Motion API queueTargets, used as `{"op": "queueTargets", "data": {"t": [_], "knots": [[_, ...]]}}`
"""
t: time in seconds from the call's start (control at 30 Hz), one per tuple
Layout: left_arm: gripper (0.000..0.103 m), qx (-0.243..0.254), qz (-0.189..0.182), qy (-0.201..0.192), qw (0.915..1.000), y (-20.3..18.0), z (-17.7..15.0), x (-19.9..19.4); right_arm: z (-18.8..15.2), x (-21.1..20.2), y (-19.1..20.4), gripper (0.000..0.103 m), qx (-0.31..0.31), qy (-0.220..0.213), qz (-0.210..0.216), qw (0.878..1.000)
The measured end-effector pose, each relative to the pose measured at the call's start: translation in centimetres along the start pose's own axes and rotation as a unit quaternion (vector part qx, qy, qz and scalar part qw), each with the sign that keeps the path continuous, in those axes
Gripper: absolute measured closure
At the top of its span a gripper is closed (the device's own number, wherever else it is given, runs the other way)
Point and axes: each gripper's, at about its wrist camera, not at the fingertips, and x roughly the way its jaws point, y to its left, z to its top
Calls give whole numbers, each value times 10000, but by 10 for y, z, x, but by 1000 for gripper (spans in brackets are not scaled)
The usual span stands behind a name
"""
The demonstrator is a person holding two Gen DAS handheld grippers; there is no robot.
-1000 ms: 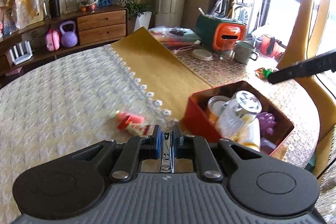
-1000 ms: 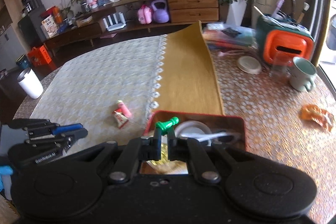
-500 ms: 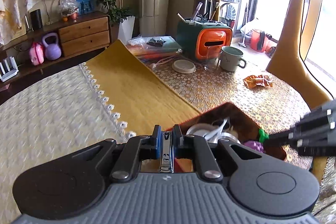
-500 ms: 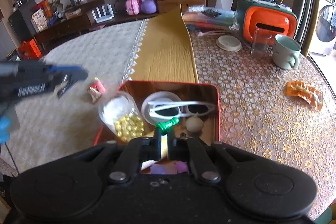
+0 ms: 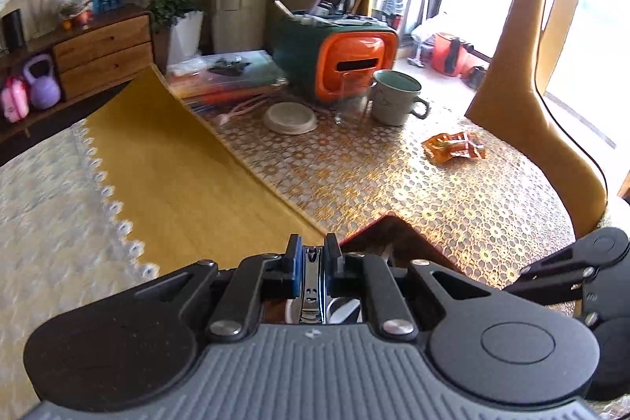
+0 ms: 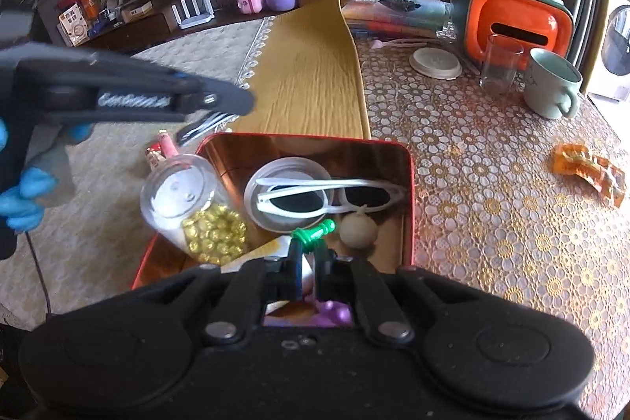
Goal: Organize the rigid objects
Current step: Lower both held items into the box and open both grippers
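Both grippers had swung in over the red rectangular metal tin since the earlier frames.
On the lace-covered worktop the tin held white sunglasses; left gripper fingers clamped a steel nail clipper, right gripper fingers a green plastic pin, seemingly for dropping in.
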Motion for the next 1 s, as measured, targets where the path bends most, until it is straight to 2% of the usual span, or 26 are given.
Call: {"op": "queueTargets", "data": {"t": [0.17,0.4,0.53,0.67,0.77,1.0], "knots": [[92,130,-258,162,9995,-11,6,24,3,12,-4,99,-6,59,15,10000],[92,266,-323,301,9987,-17,-1,45,2,24,-7,99,-35,146,-9,9999],[92,175,-373,343,9986,-14,-1,47,2,28,-8,98,-4,177,18,9998],[92,-23,-556,653,9963,-8,0,53,3,28,-7,93,-5,157,-11,9999],[92,-118,-495,700,9962,-5,1,54,3,27,-7,90,-13,135,-43,9999],[92,-452,-698,822,9931,5,2,53,4,22,-7,82,70,87,-39,9999]]}}
